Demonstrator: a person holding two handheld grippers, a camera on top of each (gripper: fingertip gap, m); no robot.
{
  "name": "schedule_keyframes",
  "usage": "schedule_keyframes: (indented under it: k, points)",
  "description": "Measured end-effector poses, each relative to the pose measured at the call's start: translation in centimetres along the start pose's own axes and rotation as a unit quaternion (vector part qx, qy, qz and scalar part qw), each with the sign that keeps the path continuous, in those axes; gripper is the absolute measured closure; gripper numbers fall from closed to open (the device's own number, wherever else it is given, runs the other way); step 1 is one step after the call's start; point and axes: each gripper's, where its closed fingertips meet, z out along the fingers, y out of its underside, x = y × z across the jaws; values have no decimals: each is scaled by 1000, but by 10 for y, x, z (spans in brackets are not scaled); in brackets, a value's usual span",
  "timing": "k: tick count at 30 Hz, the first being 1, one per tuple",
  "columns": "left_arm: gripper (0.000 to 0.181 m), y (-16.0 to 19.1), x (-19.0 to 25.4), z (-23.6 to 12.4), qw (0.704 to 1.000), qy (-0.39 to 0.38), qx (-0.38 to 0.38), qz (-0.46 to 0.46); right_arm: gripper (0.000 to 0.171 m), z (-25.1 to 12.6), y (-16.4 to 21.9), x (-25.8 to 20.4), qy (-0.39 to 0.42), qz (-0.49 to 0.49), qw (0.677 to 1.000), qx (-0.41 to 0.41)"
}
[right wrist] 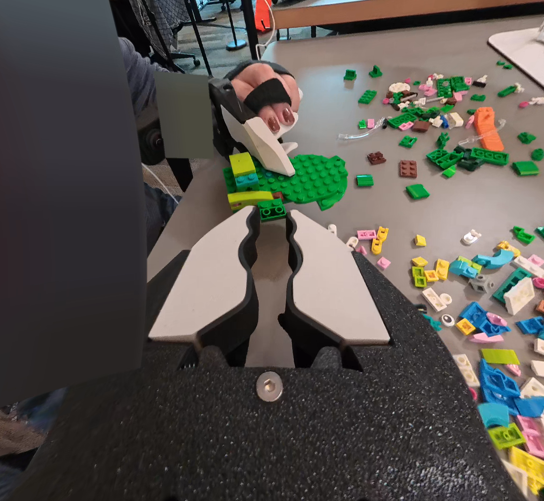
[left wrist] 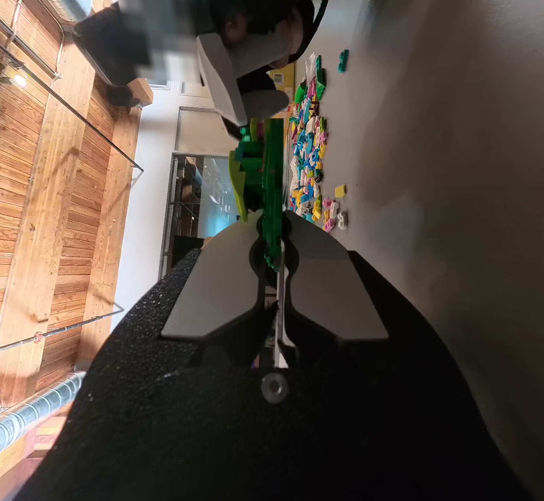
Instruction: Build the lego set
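Note:
My left gripper (left wrist: 272, 222) is shut on the edge of a green baseplate (left wrist: 273, 169), seen edge-on and held off the table. In the right wrist view the baseplate (right wrist: 312, 181) carries lime and teal bricks (right wrist: 243, 169) at its left end. The left gripper (right wrist: 284, 163), in a person's hand, clamps it there. My right gripper (right wrist: 272, 214) is shut on a small green brick (right wrist: 272, 211), held at the near edge of the baseplate beside the lime bricks. The right gripper's white fingers (left wrist: 244, 122) also show at the far end of the build.
Many loose bricks (right wrist: 471, 295) lie on the grey table (right wrist: 323, 75) to the right, with green ones (right wrist: 412, 119) and an orange piece (right wrist: 487, 130) farther back. A white board (right wrist: 524, 51) lies at far right. The same pile (left wrist: 309, 148) shows in the left wrist view.

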Motion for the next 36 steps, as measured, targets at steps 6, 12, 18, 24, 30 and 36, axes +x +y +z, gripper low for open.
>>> schedule_keyframes:
  k: [6,12,18,24,30,36]
  points:
    - [173,-15,-4,-1,999,-22,20,27,155,5,-1,-11,-12,-18,999,-29]
    - [173,-16,-11,-2,999,-40,18,25,155,4,-16,-22,-23,-28,999,-25]
    - [174,-16,-14,-4,998,-49,19,19,155,10,-22,-30,-27,-33,997,-60]
    - [174,-16,-13,-4,998,-47,19,23,155,14,-19,-31,-31,-24,996,-85]
    - [174,-15,-12,-4,999,-45,18,23,155,15,-18,-33,-26,-28,994,-106]
    - [174,-15,-12,-4,998,-47,16,29,155,15,-16,-32,-19,-23,992,-123]
